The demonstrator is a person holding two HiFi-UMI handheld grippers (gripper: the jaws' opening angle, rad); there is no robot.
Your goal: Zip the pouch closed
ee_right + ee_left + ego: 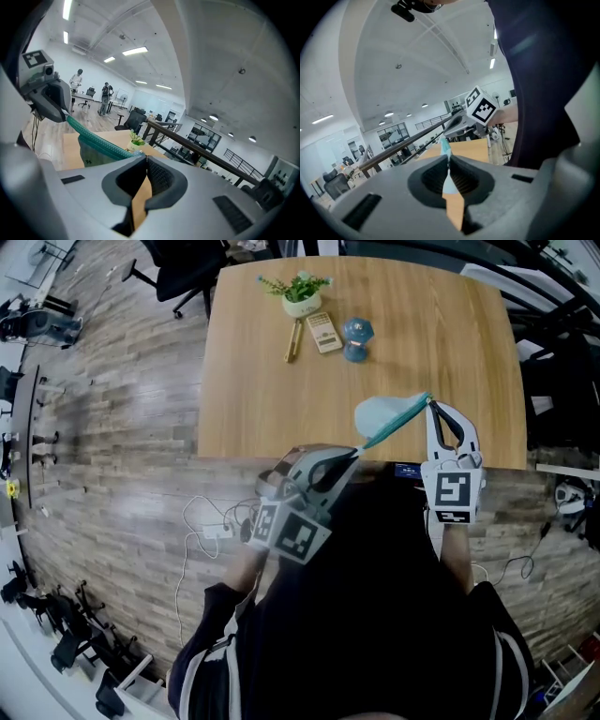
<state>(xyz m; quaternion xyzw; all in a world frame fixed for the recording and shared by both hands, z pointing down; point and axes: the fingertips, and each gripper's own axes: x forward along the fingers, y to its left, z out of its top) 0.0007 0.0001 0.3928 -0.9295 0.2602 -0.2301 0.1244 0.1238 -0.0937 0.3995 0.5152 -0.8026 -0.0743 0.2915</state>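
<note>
A pale teal pouch [389, 413] hangs stretched in the air over the table's near edge, between my two grippers. My left gripper [356, 452] is shut on the pouch's near left end, and teal fabric [450, 182] shows pinched between its pads [461, 180]. At the pouch's right end my right gripper [430, 401] is shut on the zipper pull. In the right gripper view the green zipper [101, 144] runs taut from the left gripper [64, 116] to my right gripper [146, 160], with the pouch body [91, 154] hanging below it. The right gripper [449, 129] also shows in the left gripper view.
The wooden table [422, 324] carries a small potted plant [302, 296], a tan box [324, 332], a gold stick [293, 341] and a blue round object [356, 338] near its far side. A black office chair [187, 273] stands at the far left. Cables [211, 526] lie on the floor.
</note>
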